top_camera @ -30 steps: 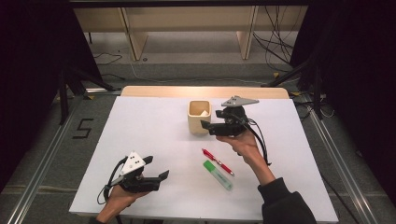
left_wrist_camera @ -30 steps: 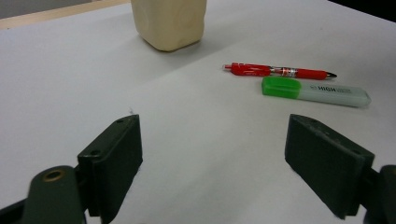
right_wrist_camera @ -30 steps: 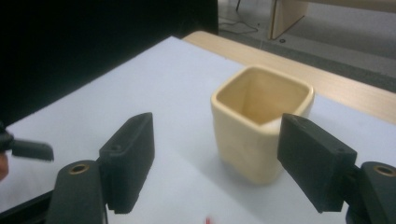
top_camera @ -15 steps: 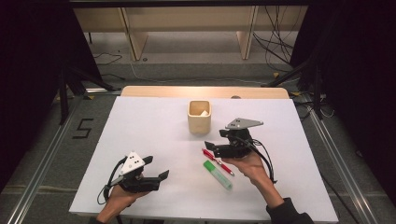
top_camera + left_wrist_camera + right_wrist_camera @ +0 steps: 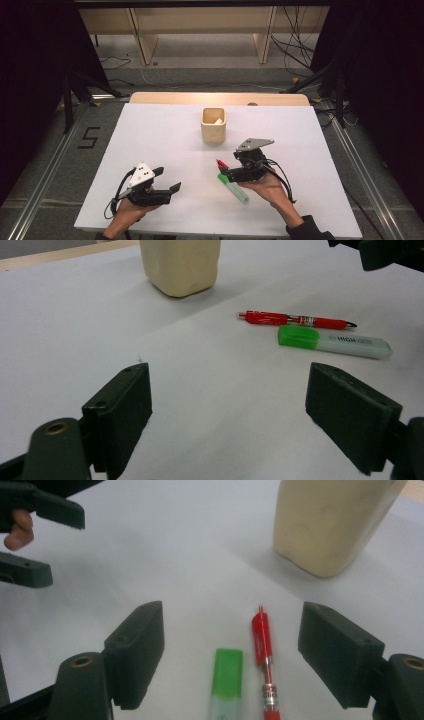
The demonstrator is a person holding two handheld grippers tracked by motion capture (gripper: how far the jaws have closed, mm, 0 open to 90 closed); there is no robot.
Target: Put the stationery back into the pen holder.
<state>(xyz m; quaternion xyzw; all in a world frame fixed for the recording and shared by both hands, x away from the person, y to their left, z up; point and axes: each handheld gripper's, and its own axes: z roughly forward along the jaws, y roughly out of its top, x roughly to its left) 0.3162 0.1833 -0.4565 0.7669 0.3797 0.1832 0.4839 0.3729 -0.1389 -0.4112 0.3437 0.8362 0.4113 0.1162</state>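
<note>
A red pen (image 5: 263,650) and a green-capped highlighter (image 5: 226,680) lie side by side on the white table (image 5: 165,135). My right gripper (image 5: 232,630) is open just above them, one jaw on either side of the pair, touching neither. In the high view, the right gripper (image 5: 227,169) hovers over the red pen (image 5: 221,163) and the highlighter (image 5: 234,190). A beige cup (image 5: 213,125) stands beyond them with something white inside. My left gripper (image 5: 167,179) rests open at the front left, nothing between its jaws. Its own view shows the pen (image 5: 295,319), highlighter (image 5: 335,341) and cup (image 5: 180,262) ahead.
The table's wooden far edge (image 5: 220,98) lies behind the cup. Metal rails (image 5: 50,165) run along both sides of the table on the floor. Bare white surface stretches between the left gripper (image 5: 230,385) and the pens.
My right gripper has moved from beside the cup back toward the person and down over the pen and highlighter. The left gripper has stayed put.
</note>
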